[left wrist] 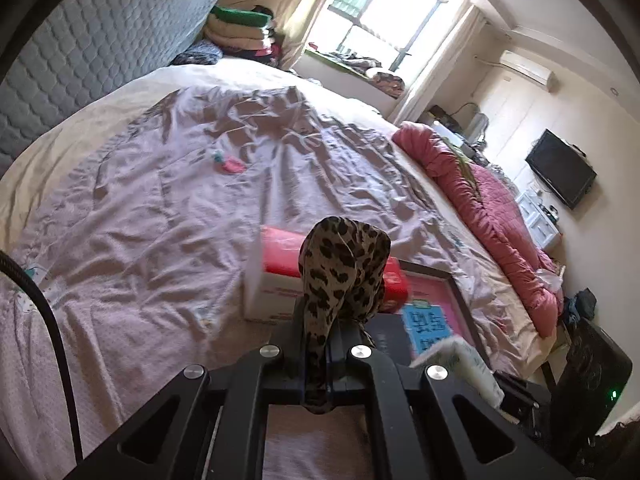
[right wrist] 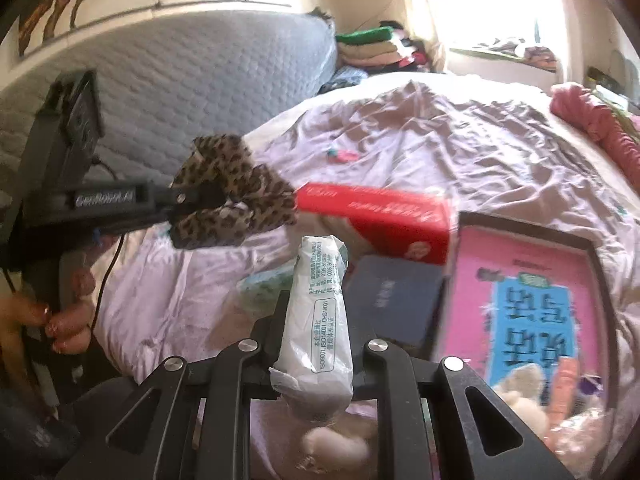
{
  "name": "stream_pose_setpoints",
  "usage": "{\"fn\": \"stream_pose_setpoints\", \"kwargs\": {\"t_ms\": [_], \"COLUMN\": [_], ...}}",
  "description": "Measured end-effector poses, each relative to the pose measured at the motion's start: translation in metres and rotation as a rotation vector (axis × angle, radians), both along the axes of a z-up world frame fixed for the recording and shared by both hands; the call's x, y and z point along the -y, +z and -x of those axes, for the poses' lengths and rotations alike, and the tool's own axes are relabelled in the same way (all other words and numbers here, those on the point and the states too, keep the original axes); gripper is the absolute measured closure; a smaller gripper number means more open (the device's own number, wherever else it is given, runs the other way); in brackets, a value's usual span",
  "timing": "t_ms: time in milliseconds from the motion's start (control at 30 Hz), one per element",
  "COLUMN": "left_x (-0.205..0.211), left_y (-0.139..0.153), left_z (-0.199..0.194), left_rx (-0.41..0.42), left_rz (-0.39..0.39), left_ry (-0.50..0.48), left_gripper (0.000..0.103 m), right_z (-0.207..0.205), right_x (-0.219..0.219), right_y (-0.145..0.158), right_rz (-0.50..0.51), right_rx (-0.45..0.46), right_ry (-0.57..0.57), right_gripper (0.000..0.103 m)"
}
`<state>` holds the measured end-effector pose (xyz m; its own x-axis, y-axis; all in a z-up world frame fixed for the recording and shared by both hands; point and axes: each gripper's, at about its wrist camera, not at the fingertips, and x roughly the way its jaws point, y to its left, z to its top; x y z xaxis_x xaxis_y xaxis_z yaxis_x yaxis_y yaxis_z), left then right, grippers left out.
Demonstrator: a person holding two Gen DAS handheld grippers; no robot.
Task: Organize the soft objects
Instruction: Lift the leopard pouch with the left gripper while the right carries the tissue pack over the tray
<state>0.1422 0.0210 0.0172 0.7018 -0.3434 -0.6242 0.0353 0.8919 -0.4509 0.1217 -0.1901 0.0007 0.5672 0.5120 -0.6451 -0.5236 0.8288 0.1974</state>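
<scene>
1. Leopard-print cloth [left wrist: 344, 264]: thin tan fabric w/ dark spots, bunched into a crumpled wad. Left gripper [left wrist: 320, 356] is clamped tight on it; the wad bulges up above the fingertips and a tail end hangs out behind the jaws. It is held in the air above the bed [left wrist: 160, 240], near the red-and-white box [left wrist: 280, 264]. In right wrist view the same cloth [right wrist: 228, 196] sits at the tip of the left gripper [right wrist: 192, 200], off the sheet.
2. Tissue pack [right wrist: 316, 320]: soft white plastic-wrapped pack w/ green print, squeezed lengthwise between the right gripper's [right wrist: 316, 328] fingers, so that one is clenched on it too. Pack is lifted over the bed edge, beside a dark blue box [right wrist: 392, 300].
3. Hard to make out: red-and-white box is motion-blurred in both views. Pink picture book [right wrist: 532, 308] is cut by the right gripper's frame and lens edge. Pale plush toy [right wrist: 520, 396] at lower right is blurry. A fuzzy whitish lump under the tissue pack – can't tell what it is. Small pink-green item [left wrist: 228, 164] mid-bed too small to ID.
4. Person's fingers [right wrist: 68, 320] wrap the left gripper's handle; rest of hand cut off at the frame edge.
5. Writing: tissue pack shows "ISO9001, ISO14001" plus Chinese text. Left gripper body carries a white logo, not clearly legible. Book title is in big blue Chinese chars, upside down. Box lettering is smeared and unreadable.
</scene>
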Motion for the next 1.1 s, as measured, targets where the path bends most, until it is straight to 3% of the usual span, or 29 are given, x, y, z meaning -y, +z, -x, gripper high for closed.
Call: {"fn": "stream_pose_setpoints", "kwargs": {"t_ms": [267,533,1100], "left_x": [0.054,0.108,0.184], "left_y": [0.024,0.029,-0.005], "left_z": [0.013,0.02,0.016], "left_rx": [0.048,0.049,-0.026], "left_rz": [-0.026,-0.062,-0.109], "left_ry": [-0.092,-0.19,-0.312], "left_gripper": [0.098,0.098,0.098], "right_z": [0.006,0.013,0.017], "right_x": [0.051,0.108,0.158], "right_y": [0.024,0.038,0.021], "right_rz": [-0.024,-0.063,-0.077], "right_rx": [0.041,0.072,0.056], "right_ry": [-0.101,-0.22,-0.308], "right_gripper": [0.083,0.083,0.082]}}
